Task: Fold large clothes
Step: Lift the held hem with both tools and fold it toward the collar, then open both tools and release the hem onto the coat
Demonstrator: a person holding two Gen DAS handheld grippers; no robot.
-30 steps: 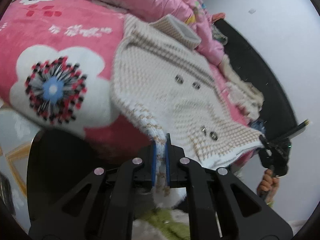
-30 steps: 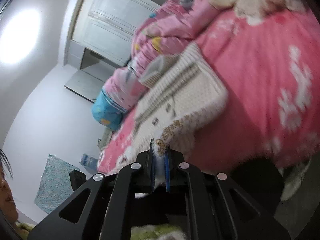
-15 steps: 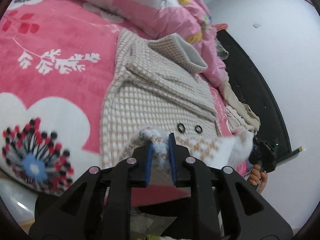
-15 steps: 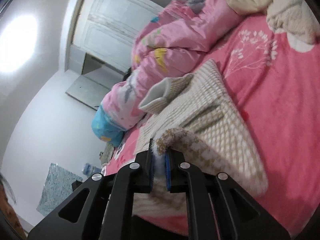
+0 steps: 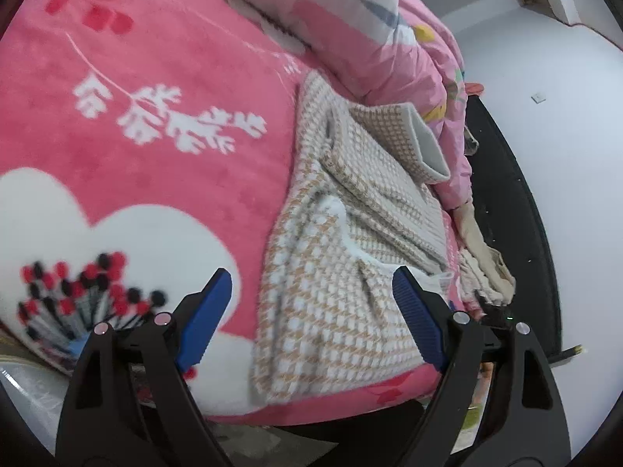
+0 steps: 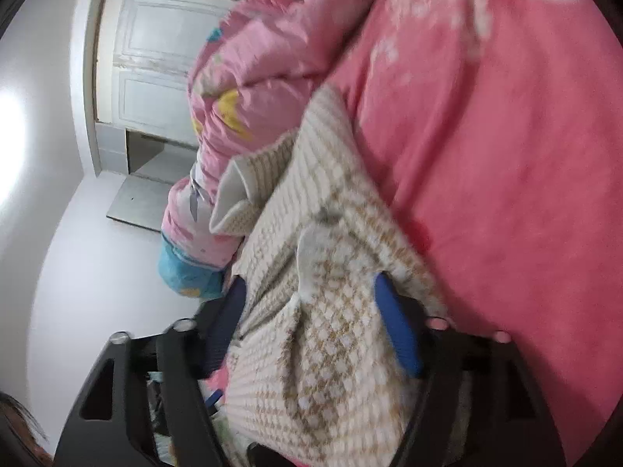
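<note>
With the checked coat folded up on the pink blanket, the left gripper and right gripper, jaws just sprung apart and empty, should back straight off so no pad snags the fold

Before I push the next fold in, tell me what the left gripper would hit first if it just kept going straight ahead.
Most likely the folded houndstooth coat: the open left gripper points down at its near folded-over layer on the pink blanket. Depth is hard to judge through the fisheye.
</note>
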